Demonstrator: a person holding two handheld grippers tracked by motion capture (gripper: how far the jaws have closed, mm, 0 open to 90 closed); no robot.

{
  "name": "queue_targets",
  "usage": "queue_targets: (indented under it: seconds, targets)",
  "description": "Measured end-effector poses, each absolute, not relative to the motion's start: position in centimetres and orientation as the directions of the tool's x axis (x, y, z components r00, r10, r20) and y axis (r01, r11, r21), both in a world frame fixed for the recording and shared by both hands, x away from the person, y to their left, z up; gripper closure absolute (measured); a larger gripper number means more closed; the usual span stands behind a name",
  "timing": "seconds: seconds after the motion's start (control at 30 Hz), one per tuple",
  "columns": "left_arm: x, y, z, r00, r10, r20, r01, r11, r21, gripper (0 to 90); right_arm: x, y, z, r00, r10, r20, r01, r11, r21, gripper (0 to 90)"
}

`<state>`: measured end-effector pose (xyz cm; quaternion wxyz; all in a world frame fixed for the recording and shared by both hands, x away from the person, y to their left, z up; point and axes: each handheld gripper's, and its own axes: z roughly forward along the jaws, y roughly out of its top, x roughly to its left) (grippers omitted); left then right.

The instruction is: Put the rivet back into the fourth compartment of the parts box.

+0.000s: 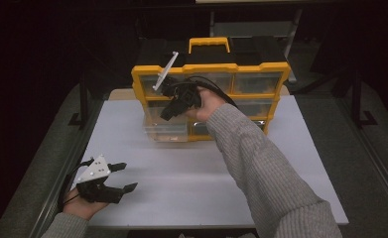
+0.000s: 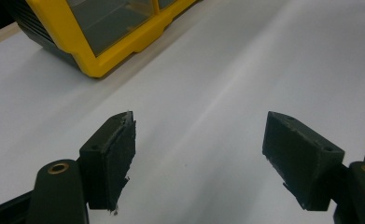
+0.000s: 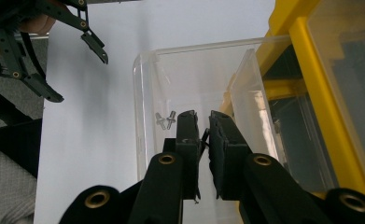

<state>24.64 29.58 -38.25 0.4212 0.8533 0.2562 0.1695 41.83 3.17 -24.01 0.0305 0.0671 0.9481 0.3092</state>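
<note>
1. We see a white table top [image 1: 181, 183] that spans the middle of the high view.
2. At its far edge stands a yellow-framed cabinet [image 1: 209, 69] with a yellow handle [image 1: 209, 43] on its black top.
3. Its upper right drawer [image 1: 257, 82] sits shut and is see-through.
4. A tan board [image 1: 119, 93] shows just beside the cabinet's left.
5. A metal rail [image 1: 62, 183] runs along the table's left side, and grey floor [image 1: 370, 163] lies to its right.

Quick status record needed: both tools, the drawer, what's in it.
right tool: jaws nearly shut, over the pulled-out clear drawer; whether it holds anything, cannot tell
drawer contents: two small metal screws
left tool: open, nothing between its jaws, above the white table
cabinet: yellow, at the table's far edge
</note>
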Motion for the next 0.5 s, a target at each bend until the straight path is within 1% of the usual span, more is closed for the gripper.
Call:
queue_targets:
  seconds: [0.17,0.37,0.5]
  targets:
    - [24.64,29.61,-38.25,0.812,0.579,0.075,0.293,-0.516,0.805,25.1,41.84,3.26,-24.54,-0.989,0.148,-0.023,0.107,0.801,0.589,80.9]
    - [24.62,29.71,-38.25,0.809,0.584,0.074,0.296,-0.512,0.807,25.1,42.16,2.95,-24.48,-0.987,0.162,-0.021,0.117,0.790,0.602,76.9]
    - [24.62,29.72,-38.24,0.809,0.583,0.076,0.294,-0.513,0.807,25.1,42.14,2.69,-24.28,-0.985,0.171,-0.014,0.127,0.785,0.607,76.2]
